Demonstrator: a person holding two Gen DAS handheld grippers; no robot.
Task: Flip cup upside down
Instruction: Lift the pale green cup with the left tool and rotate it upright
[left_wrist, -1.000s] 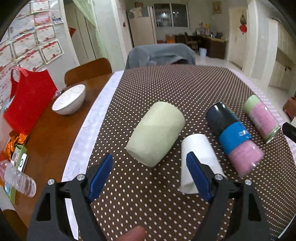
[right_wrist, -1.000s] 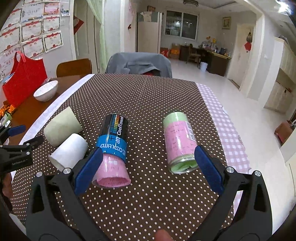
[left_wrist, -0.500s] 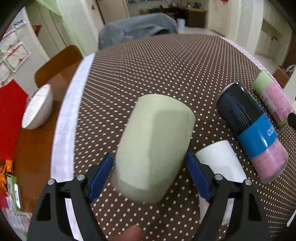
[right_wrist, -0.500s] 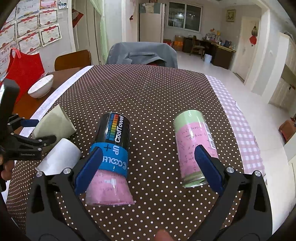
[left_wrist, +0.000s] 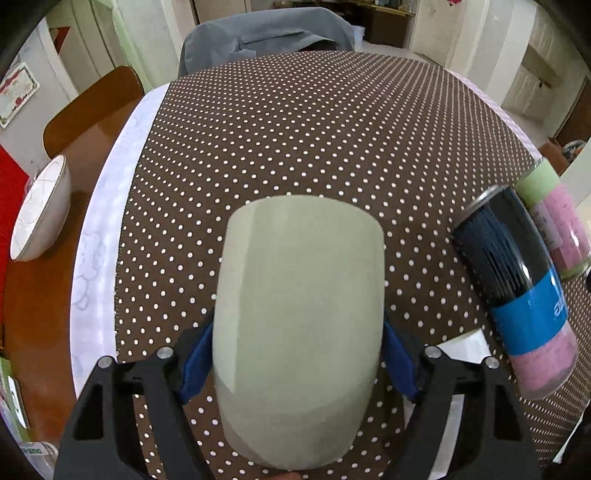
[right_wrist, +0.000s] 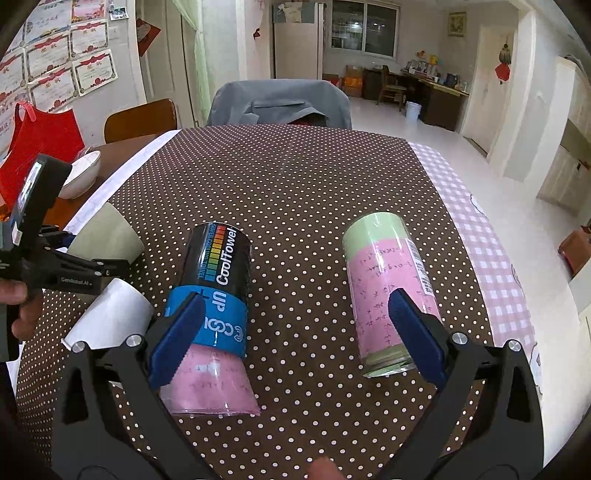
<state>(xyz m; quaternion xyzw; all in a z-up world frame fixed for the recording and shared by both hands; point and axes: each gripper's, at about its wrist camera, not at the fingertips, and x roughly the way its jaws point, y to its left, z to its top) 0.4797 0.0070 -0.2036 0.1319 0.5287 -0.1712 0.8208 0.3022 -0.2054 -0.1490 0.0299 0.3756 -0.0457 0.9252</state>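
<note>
Pale green and matte, the cup (left_wrist: 299, 325) lies on its side on the polka-dot cloth of the counter (left_wrist: 314, 129), closed base pointing away in the left wrist view. The left hand-held gripper (left_wrist: 297, 363) has its blue pads pressed against both flanks near the rim end, so the grasp looks made; whether the cup is lifted clear cannot be told. By my reading, the turn onto its rim is all left to do. A white cup (right_wrist: 110, 317) lies just beside it. The right hand-held gripper (right_wrist: 291, 338) hangs wide open, gripping nothing, over the gap between the black CoolTowel canister (right_wrist: 218, 280) and the pink-and-green canister (right_wrist: 388, 295).
</note>
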